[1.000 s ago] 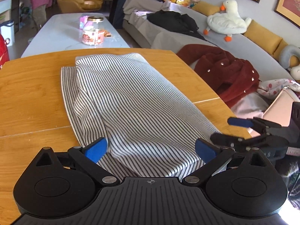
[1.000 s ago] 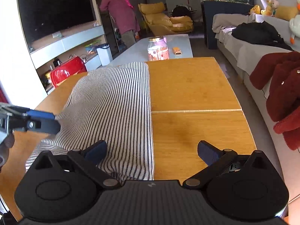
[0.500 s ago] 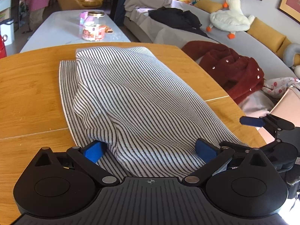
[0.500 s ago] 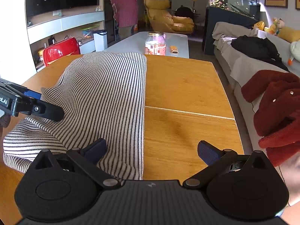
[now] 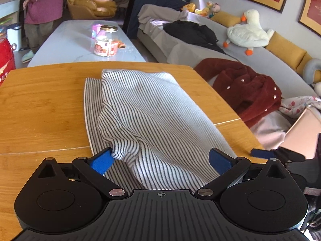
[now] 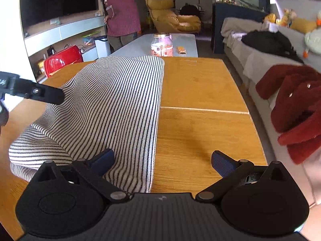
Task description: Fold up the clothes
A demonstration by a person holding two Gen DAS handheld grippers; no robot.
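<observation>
A black-and-white striped garment (image 5: 152, 116) lies lengthwise on the wooden table (image 5: 40, 104), bunched and lifted at its near end. My left gripper (image 5: 160, 160) is open, its fingers astride the garment's near edge, cloth touching the left pad (image 5: 101, 161). In the right wrist view the garment (image 6: 112, 104) covers the table's left half. My right gripper (image 6: 162, 162) is open over the garment's right edge, with the left finger above the cloth and the right finger above bare wood. The left gripper's finger (image 6: 40, 93) shows at the left, beside the raised fold.
A glass jar (image 5: 105, 40) stands on a pale coffee table beyond the wooden table. A grey sofa with a dark red coat (image 5: 248, 88), a black garment and a plush goose runs along the right. A person (image 6: 120, 12) stands by the TV unit. A red appliance (image 6: 62, 59) sits at the left.
The garment's near end has risen and bunched between the left gripper's fingers. Both grippers have moved forward over the near edge and stayed open.
</observation>
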